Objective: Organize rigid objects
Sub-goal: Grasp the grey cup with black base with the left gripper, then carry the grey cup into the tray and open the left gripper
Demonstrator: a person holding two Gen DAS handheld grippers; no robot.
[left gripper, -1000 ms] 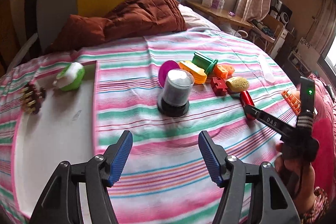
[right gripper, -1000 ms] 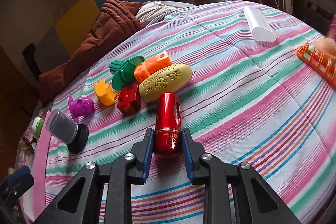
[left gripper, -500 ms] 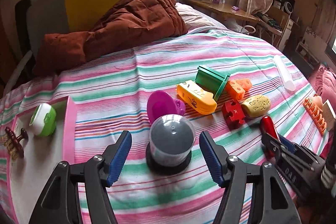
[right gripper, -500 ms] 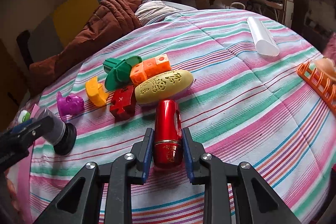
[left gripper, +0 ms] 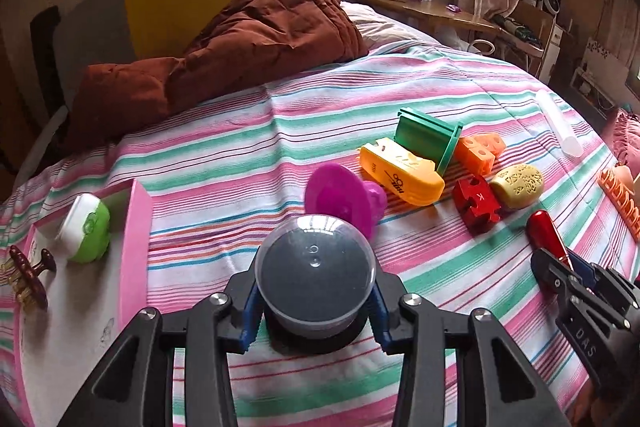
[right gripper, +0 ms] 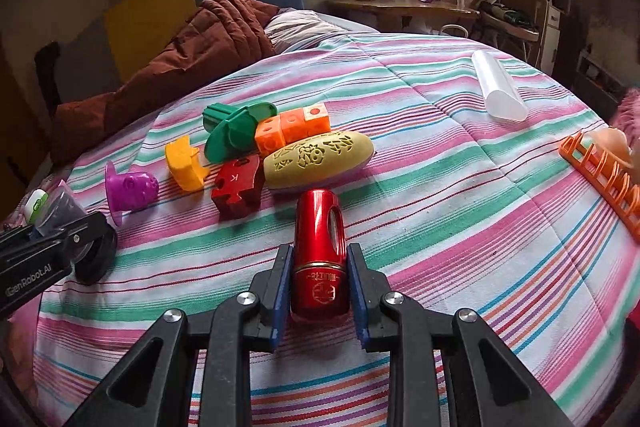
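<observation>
Toys [left gripper: 416,163] crowded beyond the jar [left gripper: 315,275]; the left gripper [left gripper: 314,311] had just clenched it. The right gripper [right gripper: 319,291] grasped a red tube [right gripper: 319,251]. At left, the pink tray [left gripper: 134,247] held a clip [left gripper: 28,279].

bedspread [right gripper: 440,187] pink-green striped | cylinder [right gripper: 319,251] red | quilt [left gripper: 240,47] brown

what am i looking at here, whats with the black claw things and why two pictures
There is no robot here: a person holds a two-fingered tool in each hand, each with a camera looking along its fingers, so one picture comes from each. The left tool has just been closing around a clear-domed pot on a black base. The right tool is shut on a red metal cylinder. Both lie on a striped bedspread with plastic toys, including a purple one and a red puzzle piece.
</observation>
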